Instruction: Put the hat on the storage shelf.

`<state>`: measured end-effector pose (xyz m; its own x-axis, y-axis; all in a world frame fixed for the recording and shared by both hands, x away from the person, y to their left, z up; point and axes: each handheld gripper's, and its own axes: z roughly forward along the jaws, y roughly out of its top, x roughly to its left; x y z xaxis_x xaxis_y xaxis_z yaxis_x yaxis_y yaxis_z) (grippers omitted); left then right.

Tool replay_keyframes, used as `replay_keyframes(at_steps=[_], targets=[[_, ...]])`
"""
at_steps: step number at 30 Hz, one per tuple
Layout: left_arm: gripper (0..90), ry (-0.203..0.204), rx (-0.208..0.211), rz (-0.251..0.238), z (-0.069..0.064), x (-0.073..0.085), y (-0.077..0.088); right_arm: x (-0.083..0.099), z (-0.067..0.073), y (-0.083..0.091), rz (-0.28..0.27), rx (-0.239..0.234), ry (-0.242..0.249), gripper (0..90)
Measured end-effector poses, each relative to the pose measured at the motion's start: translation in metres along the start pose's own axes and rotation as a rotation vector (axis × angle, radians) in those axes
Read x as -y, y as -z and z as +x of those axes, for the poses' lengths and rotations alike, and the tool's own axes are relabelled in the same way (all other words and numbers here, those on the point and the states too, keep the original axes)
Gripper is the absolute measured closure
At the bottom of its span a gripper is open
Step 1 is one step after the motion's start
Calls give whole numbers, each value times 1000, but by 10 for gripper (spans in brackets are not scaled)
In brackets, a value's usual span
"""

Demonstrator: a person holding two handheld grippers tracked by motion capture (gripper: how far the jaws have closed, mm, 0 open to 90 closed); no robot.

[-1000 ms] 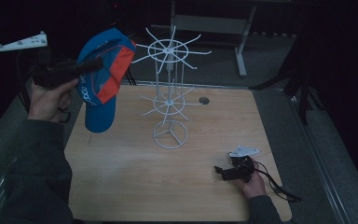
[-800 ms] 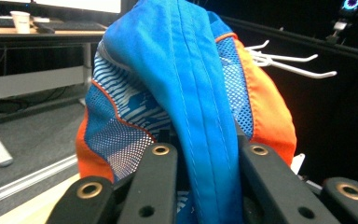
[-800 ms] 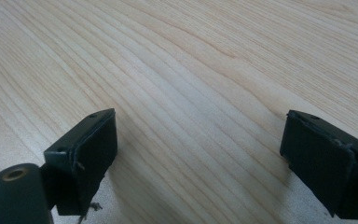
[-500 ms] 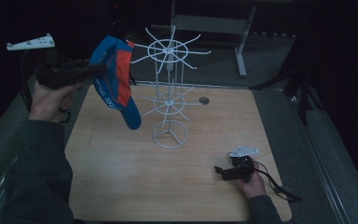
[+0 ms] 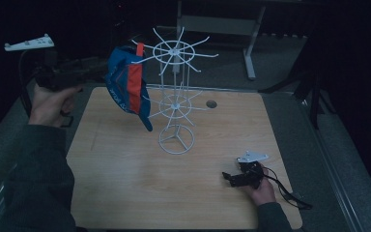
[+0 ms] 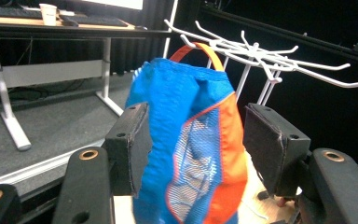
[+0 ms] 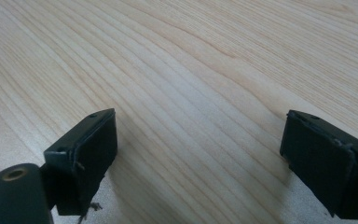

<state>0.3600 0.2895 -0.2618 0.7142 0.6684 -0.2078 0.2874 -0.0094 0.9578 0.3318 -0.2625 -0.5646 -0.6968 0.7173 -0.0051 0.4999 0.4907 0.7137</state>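
Observation:
A blue and orange cap (image 5: 128,92) hangs by its orange strap (image 6: 200,46) from an upper arm of the white wire rack (image 5: 176,140) at the middle of the wooden table (image 5: 125,183). My left gripper (image 5: 99,67) is held level at the cap's left. Its jaws have just been opening and stand wide apart either side of the cap (image 6: 186,121), so the left gripper (image 6: 196,135) is open. My right gripper (image 5: 229,178) rests low on the table near the front right. The right gripper (image 7: 198,154) is open over bare wood (image 7: 191,56).
The rack's top ring of hooks (image 6: 256,51) spreads out behind the cap, with a second ring lower down (image 5: 175,104). A small round hole (image 5: 211,104) sits in the table's far side. A desk (image 6: 51,28) with a keyboard and cup stands beyond. A cable (image 5: 290,193) trails from the right hand.
The left jaws have opened off the cap. The cap has turned and dropped from a raised hold at the left to hang from the rack's arm. The right hand has kept still.

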Motion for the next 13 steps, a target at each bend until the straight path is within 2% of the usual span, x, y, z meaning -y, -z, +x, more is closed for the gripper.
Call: replay_keyframes(at_steps=[13], targets=[[414,-12,-52,-2,-2,0,4,0,0,0,0,1,2,107]])
